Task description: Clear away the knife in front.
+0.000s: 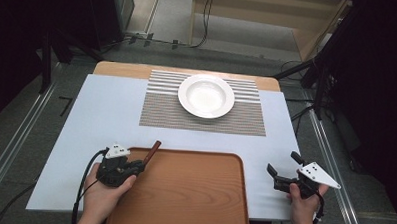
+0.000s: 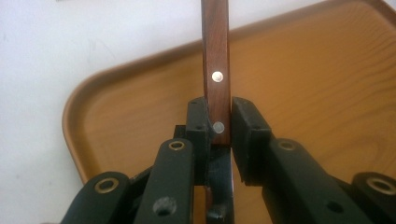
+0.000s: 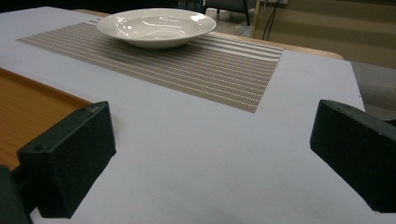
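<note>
At the near left corner of the wooden tray (image 1: 183, 191), the left gripper (image 1: 138, 166) holds a brown wooden handle with two metal rivets (image 2: 216, 70), probably a table knife or similar utensil; the working end is hidden behind the jaws, so I cannot tell which. In the left gripper view the jaws stand narrow, both pads against the handle's flat sides, gripping near its lower rivet. The handle's free end juts out past the tray rim toward the striped placemat (image 1: 202, 114).

The right gripper (image 1: 283, 170) rests at the table's (image 1: 111, 109) right edge, jaws wide with nothing between them, pointing toward the white bowl (image 1: 206, 95), which sits on the placemat, well apart from both grippers.

Risks, as judged from here:
- The grip sits low on the handle, close to one end. The long free part could lever the piece round between the pads, so it may pivot or slip if swung quickly.
- The hidden end lies close over the tray. A low carry could catch it on the tray rim and knock the piece loose.
- If it is set down beside the bowl, a tilted handle could strike the bowl's rim or land across the placemat edge crookedly.
- The cable (image 1: 81, 188) trailing from the left gripper could drag on the tray corner.
</note>
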Demonstrator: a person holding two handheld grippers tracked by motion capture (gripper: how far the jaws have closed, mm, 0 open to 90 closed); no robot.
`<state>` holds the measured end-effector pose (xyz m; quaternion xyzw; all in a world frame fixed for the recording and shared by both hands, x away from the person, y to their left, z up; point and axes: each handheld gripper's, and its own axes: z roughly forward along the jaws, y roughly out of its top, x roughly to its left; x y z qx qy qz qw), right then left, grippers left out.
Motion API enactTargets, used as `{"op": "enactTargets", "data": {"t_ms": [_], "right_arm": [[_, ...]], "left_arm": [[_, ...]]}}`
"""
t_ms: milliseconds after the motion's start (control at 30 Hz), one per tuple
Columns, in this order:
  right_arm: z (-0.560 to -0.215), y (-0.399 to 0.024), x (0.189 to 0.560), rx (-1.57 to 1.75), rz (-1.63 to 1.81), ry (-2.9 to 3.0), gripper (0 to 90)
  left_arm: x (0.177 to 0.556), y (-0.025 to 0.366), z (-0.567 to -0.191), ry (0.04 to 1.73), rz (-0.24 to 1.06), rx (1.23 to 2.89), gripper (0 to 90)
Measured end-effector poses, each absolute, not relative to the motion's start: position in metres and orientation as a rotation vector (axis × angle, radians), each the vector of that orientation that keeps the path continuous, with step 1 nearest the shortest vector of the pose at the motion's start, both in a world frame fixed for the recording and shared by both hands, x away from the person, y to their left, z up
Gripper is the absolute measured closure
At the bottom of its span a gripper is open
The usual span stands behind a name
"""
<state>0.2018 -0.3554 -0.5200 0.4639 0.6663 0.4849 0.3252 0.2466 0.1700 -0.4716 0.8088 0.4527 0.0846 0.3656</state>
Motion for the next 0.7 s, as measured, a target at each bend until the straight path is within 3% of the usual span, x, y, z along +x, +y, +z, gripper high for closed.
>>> {"op": "enactTargets", "data": {"t_ms": [700], "right_arm": [[-0.520,-0.355,0.202,1.217,1.268,1.746,0.0]], "left_arm": [[0.228,0.180,-0.491,1.225,0.183,2.075,76.4]]}}
